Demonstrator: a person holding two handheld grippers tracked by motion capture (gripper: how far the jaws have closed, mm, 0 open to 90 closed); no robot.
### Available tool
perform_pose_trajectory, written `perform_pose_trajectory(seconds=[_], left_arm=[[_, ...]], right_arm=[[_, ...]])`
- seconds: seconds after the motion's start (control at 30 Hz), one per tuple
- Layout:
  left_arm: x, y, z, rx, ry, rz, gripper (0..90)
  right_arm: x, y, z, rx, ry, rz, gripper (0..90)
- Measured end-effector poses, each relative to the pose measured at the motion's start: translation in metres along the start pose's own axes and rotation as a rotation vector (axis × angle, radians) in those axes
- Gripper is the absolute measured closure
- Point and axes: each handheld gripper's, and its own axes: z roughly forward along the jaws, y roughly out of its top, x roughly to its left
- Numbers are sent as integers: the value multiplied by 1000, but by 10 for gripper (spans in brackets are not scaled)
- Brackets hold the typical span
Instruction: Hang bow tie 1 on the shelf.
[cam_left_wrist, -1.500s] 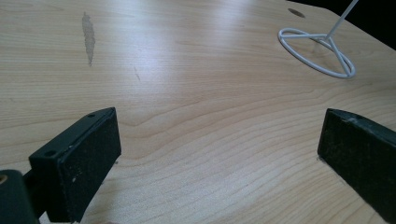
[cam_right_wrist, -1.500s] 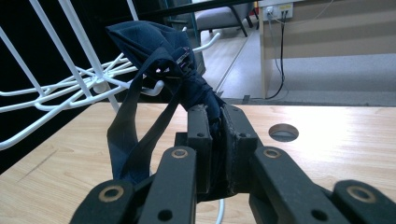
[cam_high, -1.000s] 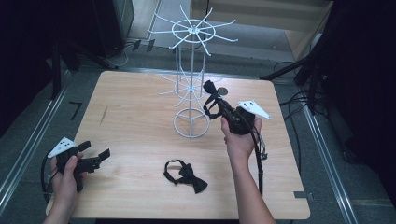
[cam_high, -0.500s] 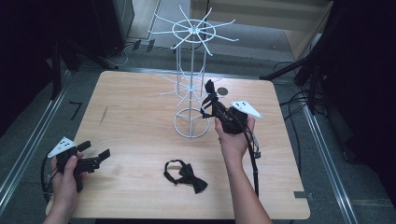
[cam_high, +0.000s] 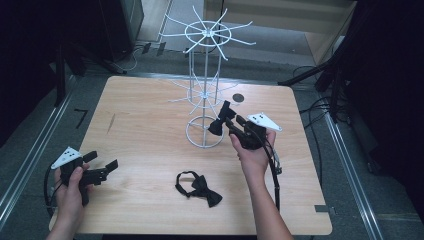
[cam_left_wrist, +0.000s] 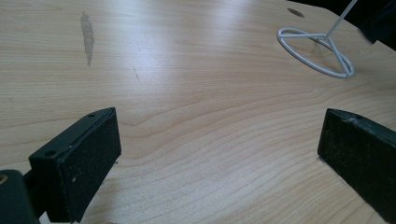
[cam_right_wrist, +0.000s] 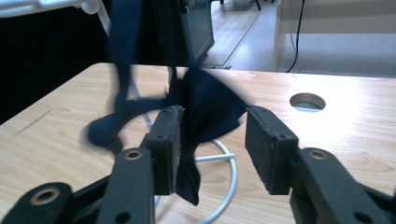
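In the right gripper view the bow tie (cam_right_wrist: 205, 112) between the jaws is blurred, and its strap (cam_right_wrist: 122, 56) runs past the top edge, so its hanging point is hidden. In the left gripper view the rack (cam_left_wrist: 317, 46) beyond the jaws is cut at the top edge.

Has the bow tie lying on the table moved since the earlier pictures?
No. The bow tie lies at the same spot in front of the rack's base ring.
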Motion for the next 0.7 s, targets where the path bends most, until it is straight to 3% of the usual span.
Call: perform_pose_trajectory(seconds=[0.33,0.7], left_arm=[[0,0,0,2,2,0,0],[-1,0,0,-1,5,3,0]], right_arm=[[0,-13,-20,43,38,-57,526],[8,-37,-30,126,66,-83,544]])
